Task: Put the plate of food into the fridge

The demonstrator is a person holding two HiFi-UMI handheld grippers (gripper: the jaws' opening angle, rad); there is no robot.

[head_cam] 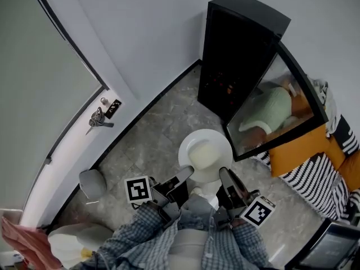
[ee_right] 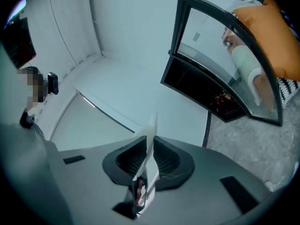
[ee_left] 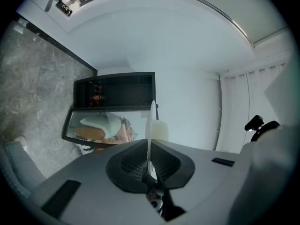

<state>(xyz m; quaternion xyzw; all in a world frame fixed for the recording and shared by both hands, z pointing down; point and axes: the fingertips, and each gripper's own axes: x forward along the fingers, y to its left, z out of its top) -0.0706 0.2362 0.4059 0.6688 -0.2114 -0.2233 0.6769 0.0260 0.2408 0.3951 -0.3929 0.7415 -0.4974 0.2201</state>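
Plate rim is pinched on two sides. The left gripper has its jaws closed on the near-left edge and the right gripper on the near-right edge. Each gripper view shows the thin white rim edge-on between the jaws. The plate hangs roughly level above the floor and carries something pale. The fridge stands ahead, beyond the plate. Its glass door is swung open on the right gripper's side, so the dark opening lies forward and slightly right of both jaws.
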